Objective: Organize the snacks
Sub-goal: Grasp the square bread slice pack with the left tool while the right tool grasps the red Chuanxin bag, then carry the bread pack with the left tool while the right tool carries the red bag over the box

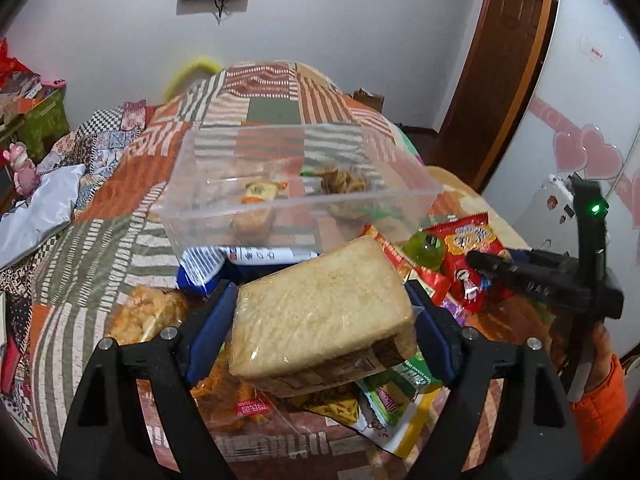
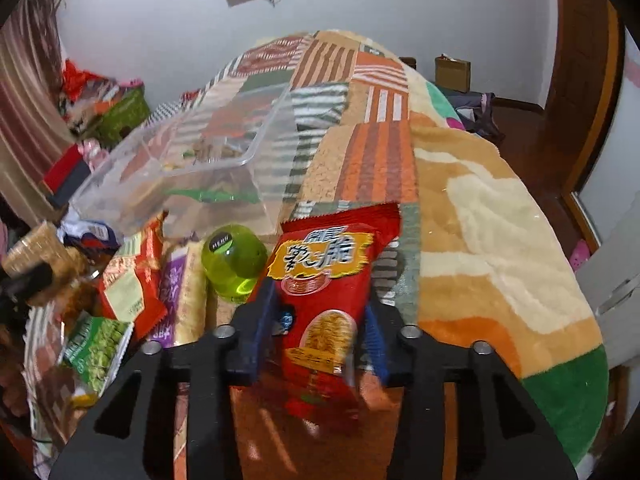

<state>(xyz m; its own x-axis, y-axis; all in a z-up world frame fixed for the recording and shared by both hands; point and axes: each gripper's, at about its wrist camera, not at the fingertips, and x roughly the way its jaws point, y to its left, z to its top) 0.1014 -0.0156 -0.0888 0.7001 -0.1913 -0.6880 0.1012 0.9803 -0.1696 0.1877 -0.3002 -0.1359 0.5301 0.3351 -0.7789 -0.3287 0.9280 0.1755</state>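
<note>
The left gripper [image 1: 322, 312], a black frame with 2 blue pads, clamps a plastic-wrapped block of pale sliced bread [image 1: 320, 312] by its 2 sides; the jaws stand wide because the loaf is wide, and the bread sits raised above the snack pile. Just beyond it stands a clear rectangular plastic bin [image 1: 296, 184] on the patchwork bedspread of striped orange, green and cream squares [image 1: 260, 96]. Inside the bin lie a small yellow-wrapped snack [image 1: 262, 192] and a clump of brown twisted snacks [image 1: 344, 180]. A blue and white packet [image 1: 244, 258] lies between the bin and the bread.

The right gripper [image 2: 320, 320], of the same build, has its jaws narrowed onto a red foil snack bag with a yellow label [image 2: 328, 280]; both pads press its sides, and the bag points away from the camera toward the bin. Beside the bag, on its left in the right wrist view, sits a round translucent green container with a dark cap [image 2: 232, 264]. Further left lie a red and cream packet [image 2: 132, 280], a purple-edged pale packet [image 2: 184, 292] and a green pea packet [image 2: 98, 344], loosely overlapping. In the left wrist view an orange sleeve [image 1: 600, 396] shows behind the right gripper.
</note>
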